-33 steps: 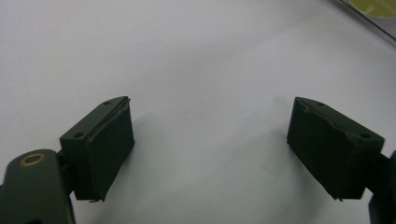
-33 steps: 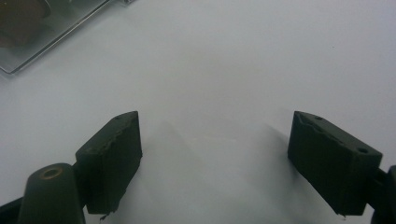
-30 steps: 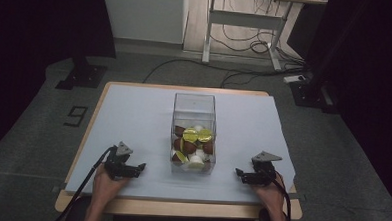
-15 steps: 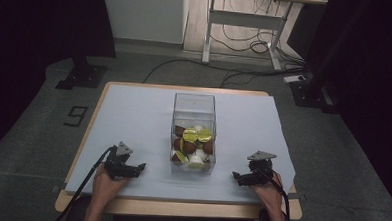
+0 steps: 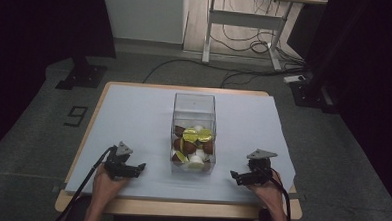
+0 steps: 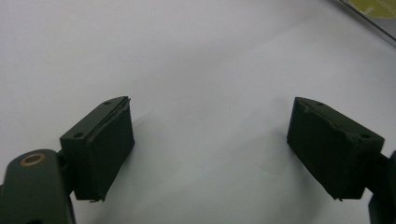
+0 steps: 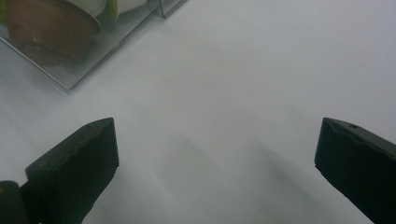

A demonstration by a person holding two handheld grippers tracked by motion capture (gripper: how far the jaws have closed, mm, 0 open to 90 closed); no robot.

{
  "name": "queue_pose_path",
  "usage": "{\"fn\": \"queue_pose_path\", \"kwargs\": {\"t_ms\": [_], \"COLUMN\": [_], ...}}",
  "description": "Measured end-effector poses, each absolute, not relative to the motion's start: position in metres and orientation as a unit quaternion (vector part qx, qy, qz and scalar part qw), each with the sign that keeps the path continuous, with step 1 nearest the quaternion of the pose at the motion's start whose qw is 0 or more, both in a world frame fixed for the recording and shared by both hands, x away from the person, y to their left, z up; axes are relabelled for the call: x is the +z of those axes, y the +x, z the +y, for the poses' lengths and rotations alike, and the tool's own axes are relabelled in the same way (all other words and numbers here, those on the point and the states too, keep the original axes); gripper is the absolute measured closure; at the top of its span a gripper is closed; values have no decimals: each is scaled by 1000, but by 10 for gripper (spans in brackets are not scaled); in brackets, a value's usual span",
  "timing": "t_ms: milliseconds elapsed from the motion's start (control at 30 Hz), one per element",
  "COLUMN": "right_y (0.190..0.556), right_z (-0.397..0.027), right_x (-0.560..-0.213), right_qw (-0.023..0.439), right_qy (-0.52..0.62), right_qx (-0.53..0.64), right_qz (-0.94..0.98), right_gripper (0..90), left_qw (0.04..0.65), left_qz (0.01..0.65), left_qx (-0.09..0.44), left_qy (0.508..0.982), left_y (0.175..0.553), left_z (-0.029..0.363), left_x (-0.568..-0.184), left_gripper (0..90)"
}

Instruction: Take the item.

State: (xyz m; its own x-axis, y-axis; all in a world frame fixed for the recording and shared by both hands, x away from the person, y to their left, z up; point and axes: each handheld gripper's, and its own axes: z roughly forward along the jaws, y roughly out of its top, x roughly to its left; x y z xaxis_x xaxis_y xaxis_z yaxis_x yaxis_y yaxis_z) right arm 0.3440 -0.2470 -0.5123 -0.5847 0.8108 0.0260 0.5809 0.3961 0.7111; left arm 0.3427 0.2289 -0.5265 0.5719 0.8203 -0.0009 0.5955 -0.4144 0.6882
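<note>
Black jaws of the left gripper (image 5: 140, 167) and right gripper (image 5: 234, 178) are held spread over bare white sheet (image 5: 134, 113), low in the high view; the right one's have just been opening, nothing between. Midway behind them, at frame centre, a clear box (image 5: 195, 103) of brown, white and yellow-lidded capsules (image 5: 190, 135) is seen.

Left gripper (image 5: 140, 166) and right gripper (image 5: 234, 177) rest low, jaws apart, apparently empty, pointing inward.

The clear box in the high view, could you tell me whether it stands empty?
No, the clear box holds a heap of brown, white and yellow-lidded capsules in its near half.
</note>
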Motion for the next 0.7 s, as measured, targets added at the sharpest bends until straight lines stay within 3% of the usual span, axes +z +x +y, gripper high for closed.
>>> {"fn": "queue_pose_path", "kwargs": {"t_ms": [500,700], "right_y": [345,347], "right_z": [-231,-227], "right_x": [-484,-471], "right_qw": [167,153], "right_qy": [405,400], "right_qx": [362,378], "right_qz": [823,821], "right_gripper": [0,48], "left_qw": [329,329], "left_qz": [430,430], "left_qx": [171,171], "left_qy": [823,823], "left_y": [343,343], "left_z": [229,229], "left_x": [-527,-527], "left_gripper": [143,143]}}
